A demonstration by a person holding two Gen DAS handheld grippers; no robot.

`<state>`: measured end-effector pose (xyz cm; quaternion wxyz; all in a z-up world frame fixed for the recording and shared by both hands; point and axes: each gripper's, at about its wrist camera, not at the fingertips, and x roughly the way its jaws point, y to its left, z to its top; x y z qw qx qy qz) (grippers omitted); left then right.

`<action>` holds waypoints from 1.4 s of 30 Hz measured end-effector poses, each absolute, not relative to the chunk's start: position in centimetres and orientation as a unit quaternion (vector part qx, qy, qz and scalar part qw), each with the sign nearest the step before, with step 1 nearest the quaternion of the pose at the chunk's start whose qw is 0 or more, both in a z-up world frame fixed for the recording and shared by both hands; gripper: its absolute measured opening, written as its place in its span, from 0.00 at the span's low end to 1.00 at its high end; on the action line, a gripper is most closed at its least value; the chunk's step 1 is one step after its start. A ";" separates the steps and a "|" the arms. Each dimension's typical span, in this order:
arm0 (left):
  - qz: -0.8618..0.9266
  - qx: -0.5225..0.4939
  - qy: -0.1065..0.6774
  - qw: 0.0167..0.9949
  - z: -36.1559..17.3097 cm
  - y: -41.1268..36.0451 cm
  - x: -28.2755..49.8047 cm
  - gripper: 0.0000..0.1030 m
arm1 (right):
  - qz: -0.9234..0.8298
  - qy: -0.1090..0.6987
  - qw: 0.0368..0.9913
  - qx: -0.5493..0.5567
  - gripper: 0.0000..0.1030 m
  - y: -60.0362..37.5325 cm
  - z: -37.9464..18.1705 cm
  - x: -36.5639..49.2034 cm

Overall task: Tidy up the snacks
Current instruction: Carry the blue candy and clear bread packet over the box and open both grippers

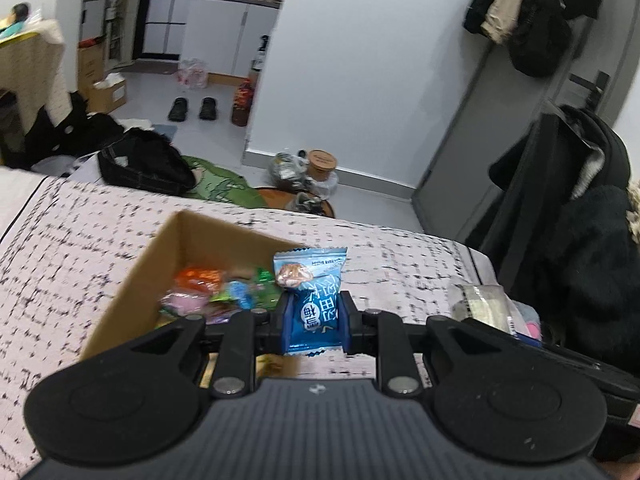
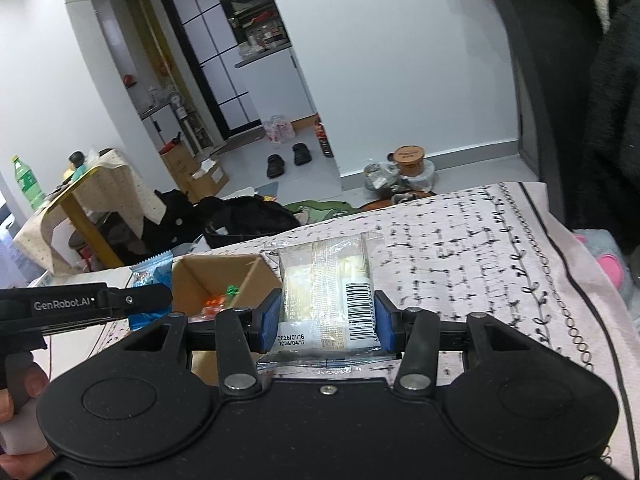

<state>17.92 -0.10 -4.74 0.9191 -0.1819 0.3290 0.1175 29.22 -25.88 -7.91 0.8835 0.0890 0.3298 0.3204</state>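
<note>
Cardboard box [image 1: 132, 276] top open, snacks [image 1: 216, 290] inside

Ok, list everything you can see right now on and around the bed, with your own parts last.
cardboard box: one, brown, open, on the patterned bedcover
loose snacks: several, orange, pink, green, blue, inside the box
blue snack packet: one, gripped by the left gripper, at the box's right edge
clear snack packet: one, transparent with pale contents and barcode, gripped by the right gripper
bedcover: one, pink-white with black marks
slippers: one pair, black, on the floor
lidded tub: one, brown, by the wall
green bottle: one, on the side table
left gripper: fingers shut on the blue packet
right gripper: fingers shut on the clear packet
</note>
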 end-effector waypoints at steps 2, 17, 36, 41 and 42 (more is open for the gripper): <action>0.125 -0.187 0.330 0.917 -4.9 0.7 17.5 0.21 | 0.325 0.329 0.883 0.083 0.45 -25.2 -7.7 29.0; 0.156 -0.201 0.350 0.902 -6.1 5.6 15.3 0.21 | 0.359 0.334 0.870 0.056 0.45 -20.4 -7.1 27.4; 0.161 -0.221 0.370 0.888 -6.8 8.7 14.3 0.27 | 0.403 0.341 0.849 0.032 0.45 -15.2 -6.8 26.4; 0.169 -0.227 0.369 0.885 -6.5 9.6 13.9 0.35 | 0.412 0.342 0.844 0.022 0.45 -13.9 -6.6 26.0; 0.169 -0.227 0.370 0.885 -6.4 9.7 13.9 0.36 | 0.413 0.343 0.843 0.022 0.45 -13.7 -6.6 26.0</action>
